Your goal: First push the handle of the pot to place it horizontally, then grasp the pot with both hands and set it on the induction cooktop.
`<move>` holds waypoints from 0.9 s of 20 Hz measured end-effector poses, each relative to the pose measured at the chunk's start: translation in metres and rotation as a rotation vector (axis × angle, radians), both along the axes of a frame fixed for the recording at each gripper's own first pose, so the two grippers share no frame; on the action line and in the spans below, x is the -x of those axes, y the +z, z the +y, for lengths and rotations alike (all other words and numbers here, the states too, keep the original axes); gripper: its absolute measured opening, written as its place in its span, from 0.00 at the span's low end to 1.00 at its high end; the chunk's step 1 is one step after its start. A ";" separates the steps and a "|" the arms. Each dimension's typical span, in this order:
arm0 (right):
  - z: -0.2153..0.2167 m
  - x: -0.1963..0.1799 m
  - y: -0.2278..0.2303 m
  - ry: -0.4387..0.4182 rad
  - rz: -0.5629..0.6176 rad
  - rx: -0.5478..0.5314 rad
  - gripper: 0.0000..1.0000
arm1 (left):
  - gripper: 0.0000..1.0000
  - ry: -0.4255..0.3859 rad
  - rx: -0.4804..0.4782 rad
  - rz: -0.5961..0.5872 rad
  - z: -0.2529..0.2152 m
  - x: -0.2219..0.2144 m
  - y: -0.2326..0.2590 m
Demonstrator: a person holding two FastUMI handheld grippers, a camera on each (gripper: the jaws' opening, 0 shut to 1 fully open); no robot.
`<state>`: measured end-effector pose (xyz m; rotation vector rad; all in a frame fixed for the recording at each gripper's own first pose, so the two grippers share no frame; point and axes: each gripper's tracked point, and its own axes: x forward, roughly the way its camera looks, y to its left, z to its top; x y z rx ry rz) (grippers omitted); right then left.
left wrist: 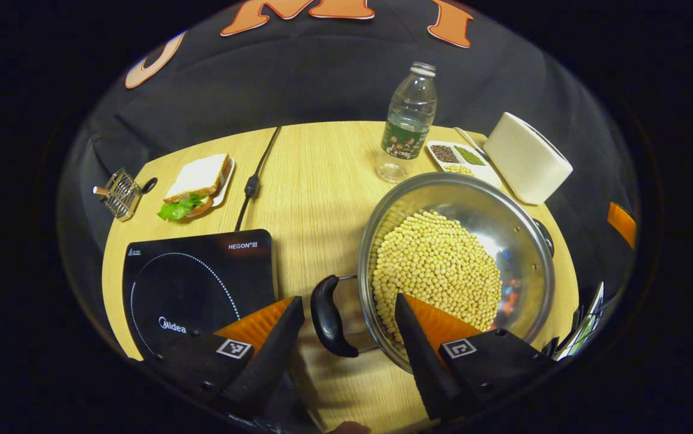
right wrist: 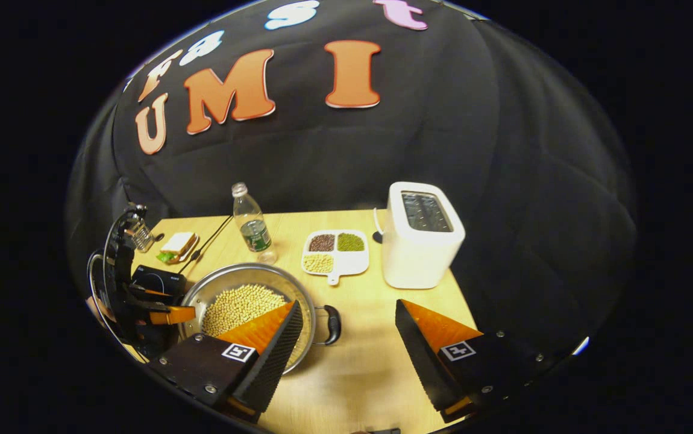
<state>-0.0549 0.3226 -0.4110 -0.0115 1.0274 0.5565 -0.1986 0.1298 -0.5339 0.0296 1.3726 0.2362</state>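
Grippers poised at pot [left wrist: 491, 241] handles.
Left gripper [left wrist: 346, 337] and right gripper [right wrist: 346, 337] gape, unladen, straddling handles for lift toward cooktop [left wrist: 196, 283].

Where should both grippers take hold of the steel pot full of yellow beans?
Grip the steel pot by its two black loop handles, one gripper from each side. The left gripper already straddles one black handle, jaws open; the right gripper faces the opposite handle. The rim is wide and bean-filled.

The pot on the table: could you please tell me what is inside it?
The pot holds a heap of pale yellow beans; they cover part of its floor, so anything beneath them is hidden.
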 end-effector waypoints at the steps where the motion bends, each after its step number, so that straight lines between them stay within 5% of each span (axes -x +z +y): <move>1: 0.008 0.005 -0.014 0.023 0.024 0.013 0.96 | 0.99 -0.004 -0.013 0.002 0.004 -0.003 -0.004; 9: 0.036 0.038 -0.104 0.082 0.214 0.173 0.95 | 0.94 -0.002 -0.029 0.051 0.015 0.000 -0.024; 18: 0.045 0.054 -0.134 -0.033 0.344 0.147 0.75 | 0.80 -0.034 -0.066 0.057 0.008 -0.011 -0.041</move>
